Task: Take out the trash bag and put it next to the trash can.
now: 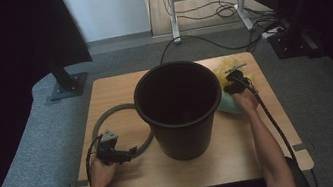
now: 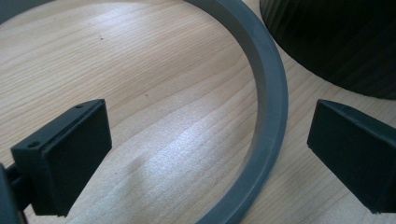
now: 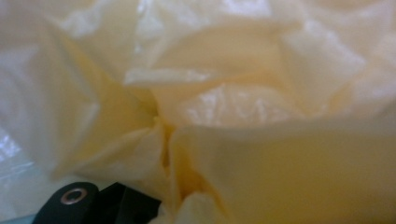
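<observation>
- Two grippers work: left gripper (image 2: 205,154) has fingers spread astride the grey ring (image 2: 268,116), lower left; close squarely.
- Right gripper (image 1: 236,78) is buried in yellow bag (image 3: 233,107); finger state unclear.

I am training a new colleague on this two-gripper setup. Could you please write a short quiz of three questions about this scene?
1. True or false: the left gripper has its jaws open on either side of the flat grey plastic ring.
2. Multiple choice: where does the tall black ribbed plastic bin stand? A) on the floor; B) at the middle of the light wooden table; C) inside the ring.
3. Fill in: the right gripper is pressed into a crumpled thin bag of pale ____ plastic.

Key: 1 true; 2 B; 3 yellow.
</observation>
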The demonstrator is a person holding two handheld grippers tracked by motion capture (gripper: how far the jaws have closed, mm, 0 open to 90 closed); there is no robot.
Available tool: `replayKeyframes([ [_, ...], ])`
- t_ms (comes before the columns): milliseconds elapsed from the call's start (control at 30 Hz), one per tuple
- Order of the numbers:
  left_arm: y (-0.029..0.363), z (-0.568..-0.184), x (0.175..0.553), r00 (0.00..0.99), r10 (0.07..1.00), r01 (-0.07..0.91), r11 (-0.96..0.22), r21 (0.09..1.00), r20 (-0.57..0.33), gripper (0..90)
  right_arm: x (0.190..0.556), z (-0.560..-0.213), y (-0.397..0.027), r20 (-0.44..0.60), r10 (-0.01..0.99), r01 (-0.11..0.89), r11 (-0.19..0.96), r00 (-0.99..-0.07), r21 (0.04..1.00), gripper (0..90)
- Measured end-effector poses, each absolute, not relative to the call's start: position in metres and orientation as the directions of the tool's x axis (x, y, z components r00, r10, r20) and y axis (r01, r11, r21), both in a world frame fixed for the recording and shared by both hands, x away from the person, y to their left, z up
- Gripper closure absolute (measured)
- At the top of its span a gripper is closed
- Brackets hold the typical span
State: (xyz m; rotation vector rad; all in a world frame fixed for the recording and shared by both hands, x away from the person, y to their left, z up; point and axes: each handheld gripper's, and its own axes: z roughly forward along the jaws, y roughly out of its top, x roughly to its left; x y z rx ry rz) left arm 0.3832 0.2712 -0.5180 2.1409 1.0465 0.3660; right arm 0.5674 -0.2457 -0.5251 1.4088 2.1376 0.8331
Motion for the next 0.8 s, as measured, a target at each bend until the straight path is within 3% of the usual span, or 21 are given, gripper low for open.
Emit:
replayKeyframes([
  [200,0.268,-0.519,0.382,0.639,0.768,0.568,-0.438,0.696,-0.038,0.0,0.582,-0.531,-0.235,-0.103,0.924,0.673,0.342,-0.369,0.656,66.2],
  [300,0.269,-0.518,0.382,0.64,0.767,0.567,-0.437,0.698,-0.04,0.0,0.583,-0.529,-0.238,-0.085,0.921,0.682,0.342,-0.381,0.647,64.7],
  [367,0.269,-0.518,0.382,0.637,0.77,0.565,-0.43,0.704,-0.04,0.0,0.582,-0.526,-0.24,-0.066,0.917,0.688,0.342,-0.394,0.64,55.6],
  [533,0.271,-0.518,0.383,0.632,0.773,0.57,-0.417,0.708,-0.053,0.0,0.578,-0.516,-0.242,-0.044,0.921,0.66,0.309,-0.387,0.685,16.2],
  [600,0.271,-0.518,0.383,0.633,0.773,0.569,-0.42,0.707,-0.05,0.0,0.576,-0.51,-0.242,-0.021,0.918,0.651,0.296,-0.395,0.699,11.4],
  [667,0.27,-0.518,0.383,0.636,0.77,0.567,-0.424,0.706,-0.048,0.0,0.574,-0.504,-0.243,-0.017,0.913,0.64,0.298,-0.407,0.708,0.7],
  [800,0.27,-0.518,0.383,0.638,0.769,0.567,-0.428,0.703,-0.046,0.0,0.567,-0.492,-0.243,-0.029,0.906,0.628,0.316,-0.422,0.711,0.0],
])
